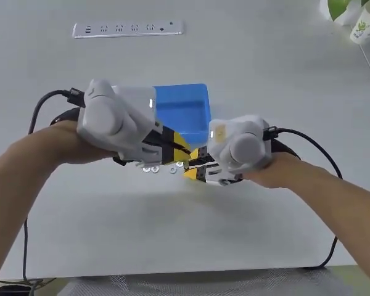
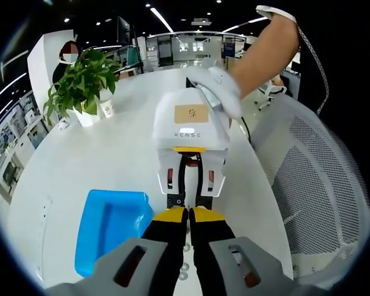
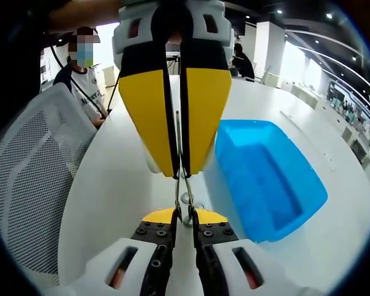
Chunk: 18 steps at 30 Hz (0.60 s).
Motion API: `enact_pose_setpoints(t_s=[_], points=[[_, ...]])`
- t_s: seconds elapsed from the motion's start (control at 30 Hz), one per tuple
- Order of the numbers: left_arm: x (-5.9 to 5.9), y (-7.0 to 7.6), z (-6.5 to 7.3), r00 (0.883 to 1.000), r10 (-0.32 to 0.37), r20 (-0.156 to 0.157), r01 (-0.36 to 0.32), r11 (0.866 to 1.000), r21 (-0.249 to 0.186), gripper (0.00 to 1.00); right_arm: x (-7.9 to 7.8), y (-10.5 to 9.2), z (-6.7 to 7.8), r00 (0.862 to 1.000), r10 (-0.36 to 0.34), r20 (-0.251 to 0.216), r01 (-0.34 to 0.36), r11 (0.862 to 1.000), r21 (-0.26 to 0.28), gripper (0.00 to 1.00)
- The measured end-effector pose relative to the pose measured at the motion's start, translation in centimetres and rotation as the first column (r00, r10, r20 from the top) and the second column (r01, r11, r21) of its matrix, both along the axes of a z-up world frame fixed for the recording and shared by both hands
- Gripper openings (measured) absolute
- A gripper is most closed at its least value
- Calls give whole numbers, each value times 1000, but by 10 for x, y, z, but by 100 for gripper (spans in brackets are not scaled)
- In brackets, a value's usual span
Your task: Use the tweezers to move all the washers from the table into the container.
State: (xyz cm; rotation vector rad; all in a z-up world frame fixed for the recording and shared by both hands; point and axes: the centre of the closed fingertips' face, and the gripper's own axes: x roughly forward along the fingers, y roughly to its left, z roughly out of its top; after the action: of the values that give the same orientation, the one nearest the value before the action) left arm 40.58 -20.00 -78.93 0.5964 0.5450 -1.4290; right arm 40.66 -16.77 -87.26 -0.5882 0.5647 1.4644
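Observation:
The blue container [image 1: 184, 106] sits on the white table [image 1: 234, 68], just beyond both grippers. My left gripper [image 1: 181, 147] and right gripper [image 1: 192, 167] meet tip to tip in front of it. Thin metal tweezers [image 3: 182, 185] run between the left gripper's yellow jaws and my right gripper [image 3: 184, 217]; both look shut on them. In the left gripper view my left gripper [image 2: 188, 216] is shut, facing the right gripper's body. A few small washers [image 1: 152, 168] lie on the table under the left gripper, and washers [image 2: 185, 267] also show below its jaws. The container [image 2: 108, 229] [image 3: 268, 179] holds nothing I can see.
A white power strip [image 1: 128, 28] lies at the table's far left. A potted plant [image 2: 80, 80] and a paper cup [image 1: 361, 28] stand at the far right corner. A mesh chair [image 3: 31, 185] is at the near edge. Cables [image 1: 311, 148] trail from both grippers.

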Motion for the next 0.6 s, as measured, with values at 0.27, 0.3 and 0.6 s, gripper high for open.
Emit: enact_pose_setpoints(t_s=[0.27,0.3,0.6], points=[[5,-3,0,1000,7,-12,-7,1000,-6,5,1,-1,-1,1000,-14,-13,14,1000,-2,12],[5,-3,0,1000,7,-13,-7,1000,-7,5,1,-1,-1,1000,-17,-15,17,1000,-2,12],[5,-5,0,1000,5,-16,-5,1000,-12,5,1,-2,-1,999,-35,-30,35,999,0,11]])
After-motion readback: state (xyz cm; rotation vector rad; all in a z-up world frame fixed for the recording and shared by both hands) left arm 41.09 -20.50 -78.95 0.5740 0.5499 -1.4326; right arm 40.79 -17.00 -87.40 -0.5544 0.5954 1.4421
